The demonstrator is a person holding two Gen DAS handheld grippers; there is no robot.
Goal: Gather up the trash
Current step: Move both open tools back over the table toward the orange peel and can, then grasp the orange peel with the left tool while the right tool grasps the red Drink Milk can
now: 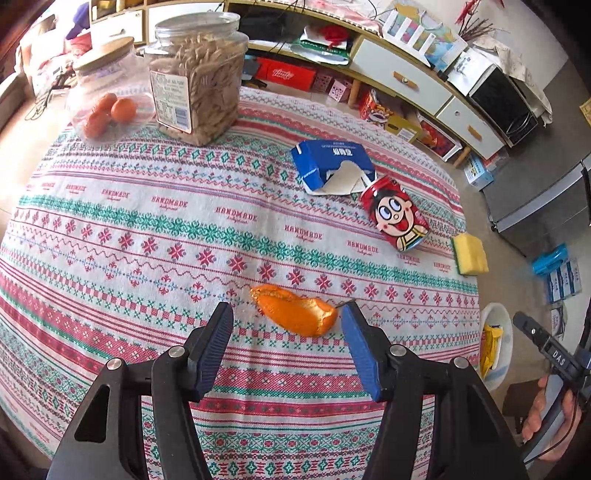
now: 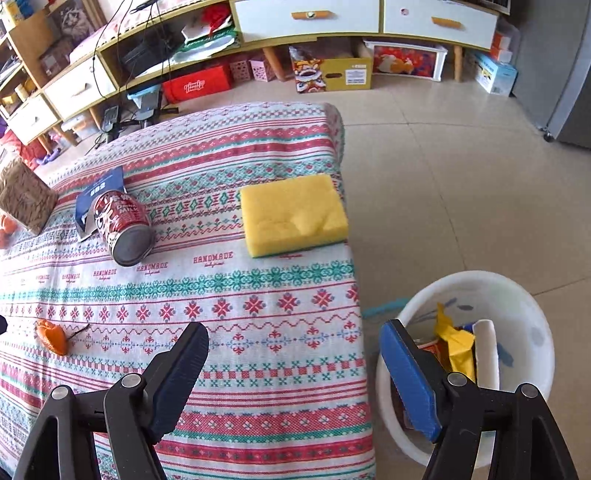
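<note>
An orange peel (image 1: pixel 295 310) lies on the patterned tablecloth (image 1: pixel 147 229), just ahead of my open left gripper (image 1: pixel 288 317), between its fingertips but apart from them. It also shows in the right wrist view (image 2: pixel 51 336). A red drink can (image 1: pixel 395 214) lies on its side beside a torn blue carton (image 1: pixel 328 166); both also show in the right wrist view, the can (image 2: pixel 123 225) and the carton (image 2: pixel 98 192). My right gripper (image 2: pixel 295 339) is open and empty above the table's right edge. A white bin (image 2: pixel 517 302) on the floor holds yellow wrappers.
A yellow sponge (image 2: pixel 291 218) lies near the table's right edge. A jar of snacks (image 1: pixel 199 77) and a lidded jar with oranges (image 1: pixel 110 96) stand at the far left. Shelves with drawers (image 2: pixel 306 14) line the wall. Boxes sit on the floor.
</note>
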